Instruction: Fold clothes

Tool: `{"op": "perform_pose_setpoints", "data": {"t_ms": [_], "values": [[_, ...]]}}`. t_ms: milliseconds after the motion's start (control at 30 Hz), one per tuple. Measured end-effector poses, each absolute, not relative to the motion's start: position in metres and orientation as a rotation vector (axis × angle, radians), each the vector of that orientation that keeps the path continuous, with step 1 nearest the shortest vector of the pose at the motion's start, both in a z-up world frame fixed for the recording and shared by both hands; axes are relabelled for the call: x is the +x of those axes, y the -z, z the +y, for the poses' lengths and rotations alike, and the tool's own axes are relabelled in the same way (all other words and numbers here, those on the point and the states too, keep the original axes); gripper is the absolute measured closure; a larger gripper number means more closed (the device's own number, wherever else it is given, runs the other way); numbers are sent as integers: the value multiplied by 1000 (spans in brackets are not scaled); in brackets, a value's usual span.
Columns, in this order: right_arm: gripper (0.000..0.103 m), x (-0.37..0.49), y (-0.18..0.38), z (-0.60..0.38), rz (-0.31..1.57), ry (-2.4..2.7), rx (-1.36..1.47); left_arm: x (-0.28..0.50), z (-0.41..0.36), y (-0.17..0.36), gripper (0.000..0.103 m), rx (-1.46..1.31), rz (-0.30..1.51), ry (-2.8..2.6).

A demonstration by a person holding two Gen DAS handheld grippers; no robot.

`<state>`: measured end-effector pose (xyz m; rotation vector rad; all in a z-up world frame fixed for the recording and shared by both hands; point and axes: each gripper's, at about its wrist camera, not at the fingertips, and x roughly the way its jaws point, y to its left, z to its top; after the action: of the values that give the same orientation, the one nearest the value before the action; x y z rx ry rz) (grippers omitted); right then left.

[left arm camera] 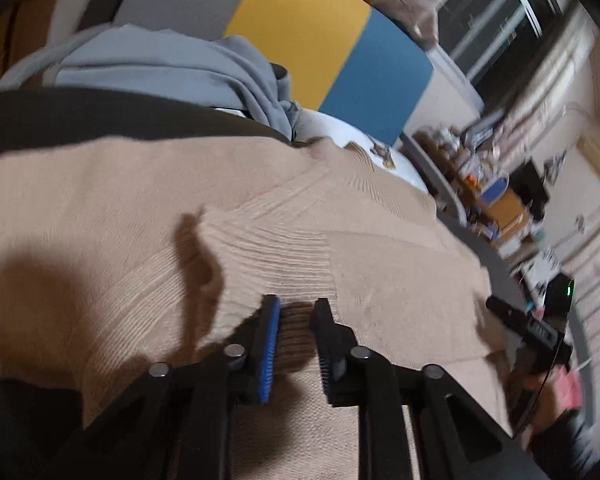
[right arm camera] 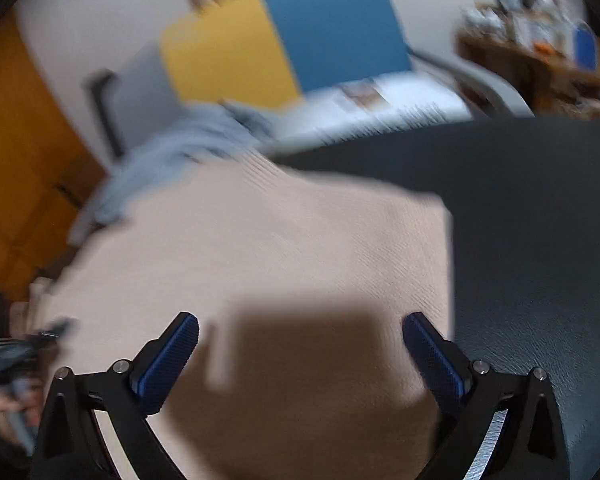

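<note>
Beige ribbed knit garment (left arm camera: 260, 208) lies spread over a dark surface (right arm camera: 540, 220), covering most of the near area in both wrist views. In the right wrist view the garment's right edge runs straight, with bare dark surface beyond it.

Left hand-held gripper (left arm camera: 296, 312): jaws narrowly parted, tips down at the ribbed band of the beige garment. A dark fold of knit sits in the gap between the fingers (left arm camera: 270, 328). Whether the pads actually press on the cloth is not clear; the picture is blurred there.

Right hand-held gripper (right arm camera: 300, 332): jaws spread wide, hovering above the beige garment near its right edge. Nothing between the fingers (right arm camera: 172, 352); only the gripper's shadow falls on the cloth below. View heavily motion-blurred.

The right hand-held gripper also shows at the right edge of the left wrist view as a dark shape (left arm camera: 528, 324), beside the garment.

Beyond the beige garment: a crumpled grey garment (left arm camera: 172, 68) at the far edge, and a white item with a small print (left arm camera: 364, 140) just beside it. Behind these, a yellow panel (left arm camera: 296, 32) and a blue panel (left arm camera: 376, 80) stand side by side. Cluttered shelves (left arm camera: 488, 184) farther off, details too blurred to read.
</note>
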<state>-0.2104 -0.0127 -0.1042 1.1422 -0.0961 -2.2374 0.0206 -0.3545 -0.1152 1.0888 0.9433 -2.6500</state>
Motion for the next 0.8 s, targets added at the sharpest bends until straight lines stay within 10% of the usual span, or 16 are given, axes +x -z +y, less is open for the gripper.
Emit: {"op": "perform_pose_setpoints", "data": {"t_ms": [133, 567, 800], "values": [[0, -213, 111, -5, -131, 2229, 1128, 16, -362, 115, 91, 1089, 1023, 2617], [0, -283, 55, -52, -148, 2079, 1118, -133, -392, 46, 47, 1266, 673, 2761], [13, -384, 65, -144, 32, 1965, 1200, -226, -424, 88, 35, 1574, 916, 2653]]}}
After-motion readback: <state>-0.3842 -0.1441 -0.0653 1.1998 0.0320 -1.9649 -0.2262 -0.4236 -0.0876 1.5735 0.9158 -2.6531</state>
